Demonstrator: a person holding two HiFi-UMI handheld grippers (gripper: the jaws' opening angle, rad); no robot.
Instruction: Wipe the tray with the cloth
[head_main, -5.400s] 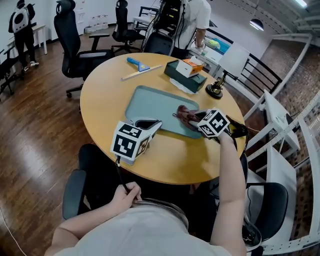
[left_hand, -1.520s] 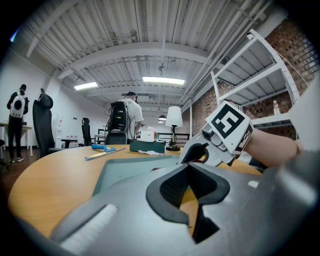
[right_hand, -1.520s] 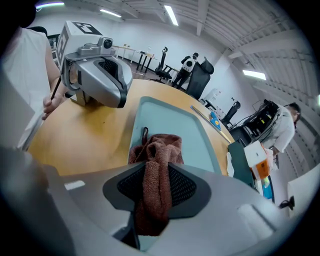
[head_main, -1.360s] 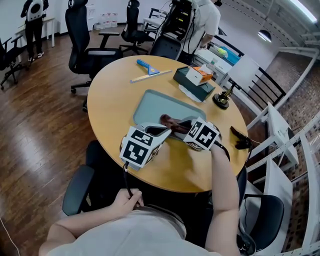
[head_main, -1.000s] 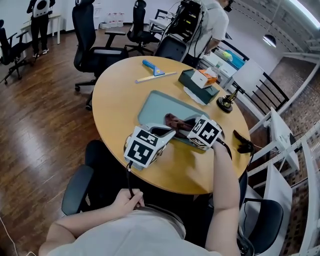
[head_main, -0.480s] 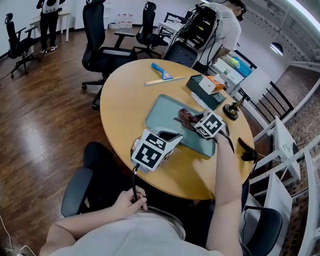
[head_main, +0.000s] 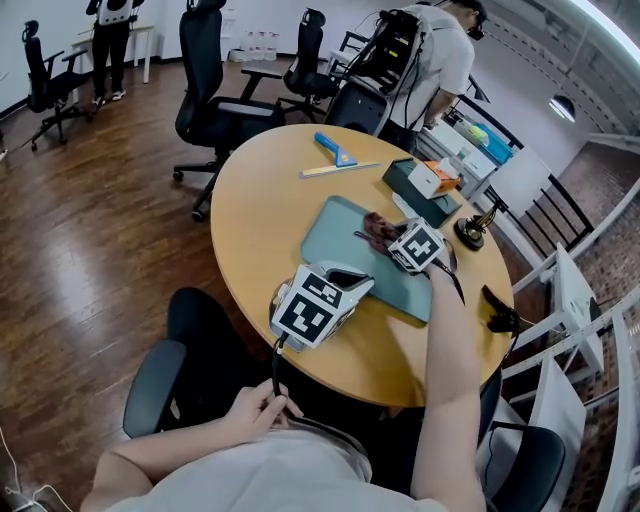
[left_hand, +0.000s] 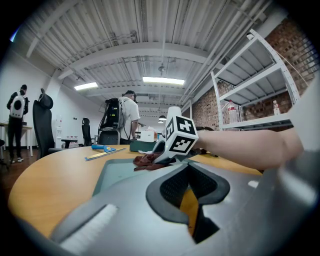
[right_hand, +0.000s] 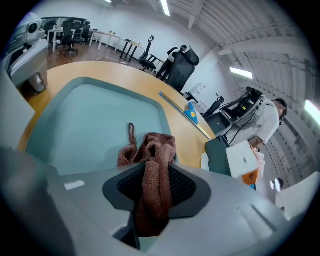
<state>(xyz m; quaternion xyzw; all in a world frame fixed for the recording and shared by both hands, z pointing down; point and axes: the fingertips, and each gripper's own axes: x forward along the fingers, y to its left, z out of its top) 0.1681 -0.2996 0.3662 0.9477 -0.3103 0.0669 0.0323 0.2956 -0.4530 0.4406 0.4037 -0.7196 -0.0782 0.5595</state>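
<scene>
right gripper view settles the main point: the right tool (right_hand: 150, 202) is clamped on the cloth (right_hand: 151, 150), a brown terry bundle whose free end spills past the jaw tips and rests on the floor of the tray (right_hand: 75, 115). from those tips the bare teal surface runs ahead and off to the left. in my judgement a wiping stroke has to travel that way, since almost nothing of the tray lies to the right of the cloth.

head view shows the same from above. the tray lies on the round tabletop (head_main: 260, 200) with its long axis slanting from far left to near right, and the cloth sits by its far long edge, about midway along. so the surface left to cover lies toward the person and out to either end.

the left tool (left_hand: 190, 200) lies low on the tabletop by the tray's near left corner, its jaws drawn together with nothing between them. i cannot tell whether its tips touch the rim. it is the nearer one to that corner, but only the right tool has the cloth — the sweep looks like its job, with the left at most steadying the tray.
</scene>
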